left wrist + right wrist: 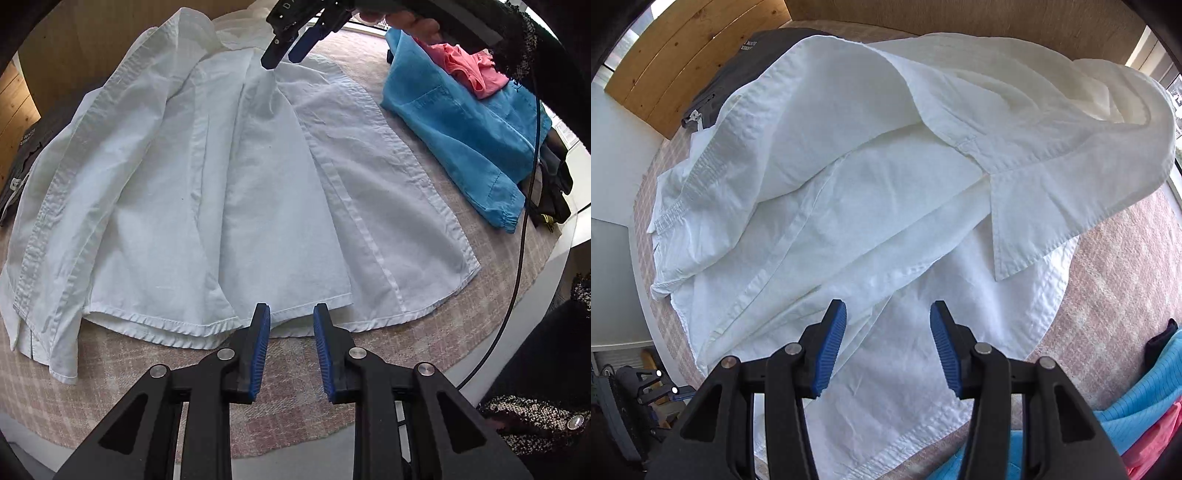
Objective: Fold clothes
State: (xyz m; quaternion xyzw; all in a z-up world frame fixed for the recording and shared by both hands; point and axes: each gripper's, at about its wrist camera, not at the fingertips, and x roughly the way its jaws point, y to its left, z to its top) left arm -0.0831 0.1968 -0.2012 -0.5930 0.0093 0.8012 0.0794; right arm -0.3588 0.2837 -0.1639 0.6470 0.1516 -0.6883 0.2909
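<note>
One white shirt lies spread on the table, partly folded inward. The left gripper, released, is held at the hem; the right gripper, also released, hangs over the shirt. Edges should be pinched fully and layers kept aligned. Beside the shirt lie one blue garment and one pink.

Shirt spread on the table, clothes piled to one side

From the left wrist view, the shirt lies across the middle of the cloth that covers the table, hem at six o'clock, collar at twelve. The left gripper sits at the hem. The right gripper hangs over the collar end at twelve. A folded garment lies at two o'clock, near the shirt but apart from it, with a smaller garment on top. A dark garment lies at nine o'clock, partly under the shirt's sleeve.
</note>
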